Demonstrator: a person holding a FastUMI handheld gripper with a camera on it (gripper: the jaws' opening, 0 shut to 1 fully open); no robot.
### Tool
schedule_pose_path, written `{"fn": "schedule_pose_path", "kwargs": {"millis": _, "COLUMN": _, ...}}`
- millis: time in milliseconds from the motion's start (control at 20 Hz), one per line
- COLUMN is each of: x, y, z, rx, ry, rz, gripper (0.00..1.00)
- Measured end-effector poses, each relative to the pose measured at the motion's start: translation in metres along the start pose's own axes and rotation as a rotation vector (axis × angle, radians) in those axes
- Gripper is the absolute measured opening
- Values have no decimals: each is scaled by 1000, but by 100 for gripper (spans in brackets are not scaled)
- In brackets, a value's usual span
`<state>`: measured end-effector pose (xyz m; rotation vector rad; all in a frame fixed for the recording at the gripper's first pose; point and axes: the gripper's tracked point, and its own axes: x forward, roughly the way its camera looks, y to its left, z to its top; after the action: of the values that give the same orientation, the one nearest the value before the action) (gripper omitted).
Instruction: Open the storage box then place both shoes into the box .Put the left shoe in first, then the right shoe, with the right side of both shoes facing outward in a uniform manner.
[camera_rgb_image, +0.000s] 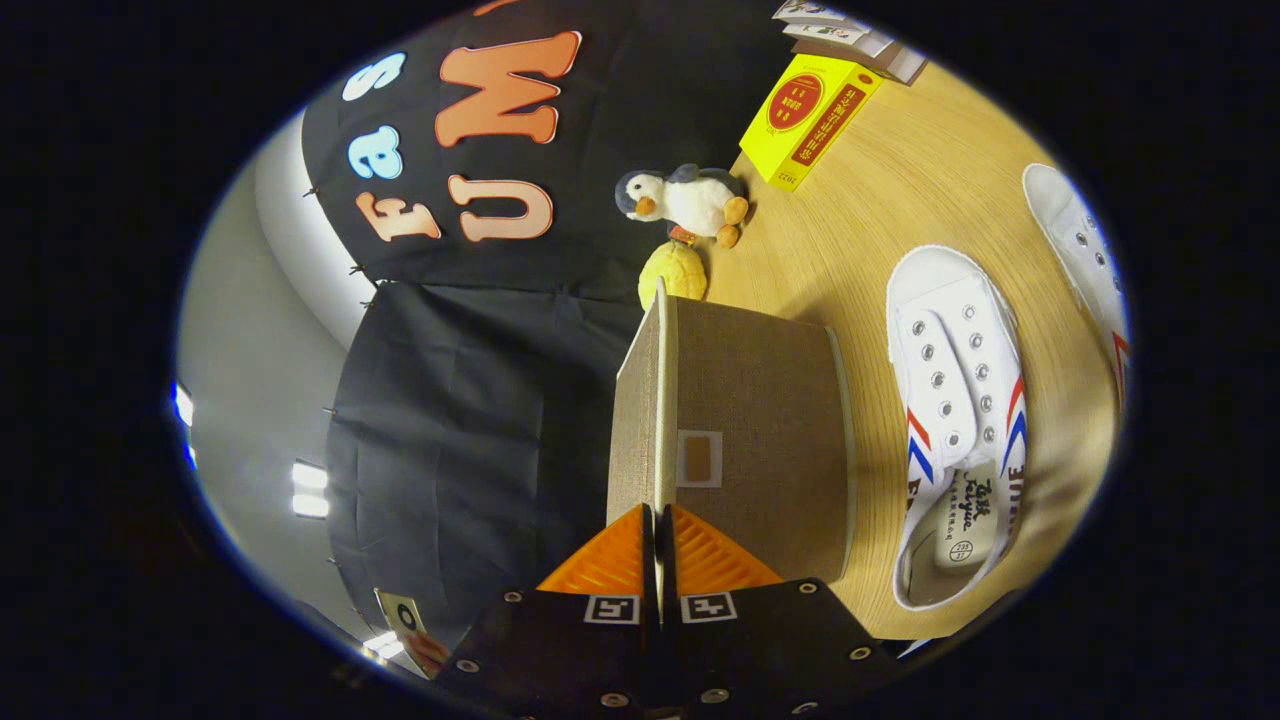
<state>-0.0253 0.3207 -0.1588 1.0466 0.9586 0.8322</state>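
- Gripper view: my tongs (659, 540) are pressed together on the thin pale edge of the storage box's lid (636, 420), one finger on each side of that edge, so I read them as pinching the lid.
- The lid stands swung away from the storage box (765, 440), a brown fabric box with a small pale label window, which sits just ahead of the fingers on the wooden table (880, 210).
- Beside the box, apart from it, I see a white shoe (955, 420) with red and blue stripes, its opening toward my tongs.
- A second white shoe (1085, 250) lies farther out, near the table's edge.
- Beyond the box, a yellow round toy (675, 272) touches the lid's far corner, with a plush penguin (685, 200) just past it.
- A yellow carton (810, 120) and some booklets (850, 40) lie toward the table's far edge.
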Motion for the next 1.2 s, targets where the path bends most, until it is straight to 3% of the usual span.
{"fn": "schedule_pose_path", "kwargs": {"millis": 200, "x": 5, "y": 28, "z": 3, "rx": -16, "ry": -60, "rz": 22, "gripper": 1}}
{"fn": "schedule_pose_path", "kwargs": {"millis": 500, "x": 21, "y": 126, "z": 14, "rx": -73, "ry": -137, "rz": 140, "gripper": 1}}
{"fn": "schedule_pose_path", "kwargs": {"millis": 750, "x": 76, "y": 200, "z": -10, "rx": -155, "ry": -121, "rz": 174, "gripper": 3}}
{"fn": "schedule_pose_path", "kwargs": {"millis": 950, "x": 137, "y": 228, "z": -45, "rx": -264, "ry": -68, "rz": 134, "gripper": 3}}
{"fn": "schedule_pose_path", "kwargs": {"millis": 1050, "x": 162, "y": 235, "z": -55, "rx": -338, "ry": -62, "rz": 79, "gripper": 8}}
{"fn": "schedule_pose_path", "kwargs": {"millis": 1100, "x": 173, "y": 230, "z": -61, "rx": -392, "ry": -60, "rz": 25, "gripper": 20}}
{"fn": "schedule_pose_path", "kwargs": {"millis": 1150, "x": 177, "y": 225, "z": -61, "rx": -449, "ry": -67, "rz": -24, "gripper": 34}}
{"fn": "schedule_pose_path", "kwargs": {"millis": 1200, "x": 181, "y": 219, "z": -55, "rx": -502, "ry": -92, "rz": -69, "gripper": 59}}
